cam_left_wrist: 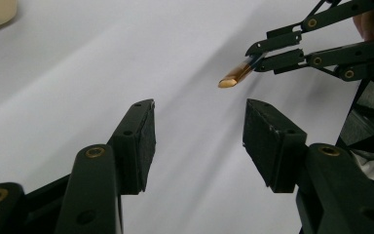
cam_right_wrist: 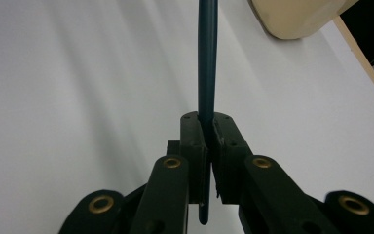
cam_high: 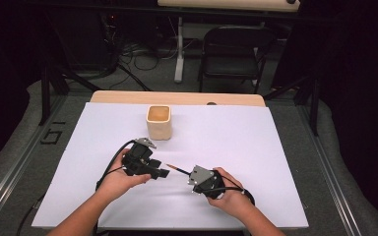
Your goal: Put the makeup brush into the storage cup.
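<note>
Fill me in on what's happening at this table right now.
A person works two hand-held grippers over a white-covered table. The right gripper is shut on a thin dark pencil, whose tan tip points toward the left gripper. The left gripper's jaws stand open with nothing between them, close to the tip but apart from it. A beige square cup stands upright farther back.

A lab-like recording room is suggested by the white-covered desk, loose floor cables, folding chair and dark surroundings.
</note>
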